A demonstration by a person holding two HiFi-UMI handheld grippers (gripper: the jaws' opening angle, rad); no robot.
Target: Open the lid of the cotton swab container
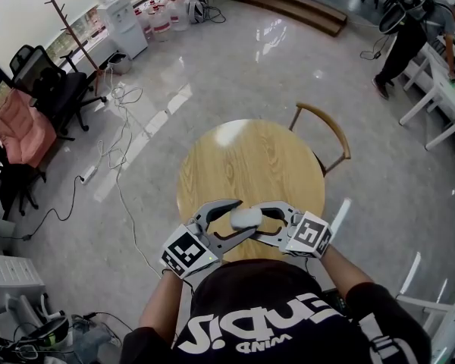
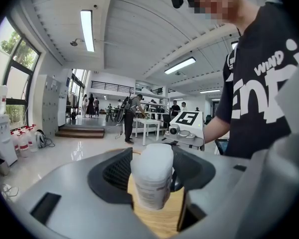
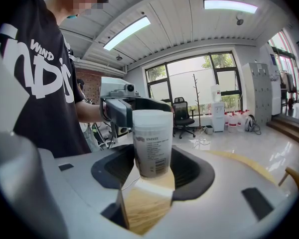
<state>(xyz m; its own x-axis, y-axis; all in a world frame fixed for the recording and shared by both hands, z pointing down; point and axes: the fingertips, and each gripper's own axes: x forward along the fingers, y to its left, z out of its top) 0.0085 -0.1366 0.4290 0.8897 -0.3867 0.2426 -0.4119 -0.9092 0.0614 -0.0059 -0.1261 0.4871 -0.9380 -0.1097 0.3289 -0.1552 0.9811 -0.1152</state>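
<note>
Gripping from both sides, left gripper (image 2: 150,176) and right gripper (image 3: 152,159) clamp the cotton swab container (image 1: 246,218) at the six o'clock edge of the table (image 1: 250,154). Lid (image 3: 150,117) on, contents hidden; label (image 3: 152,149) reads "EMXEE".

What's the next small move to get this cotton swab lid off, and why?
Probably steady the cotton swab container with the right tool and lift the lid with the left tool: the container sits between both tools' jaws, lid closed.
</note>
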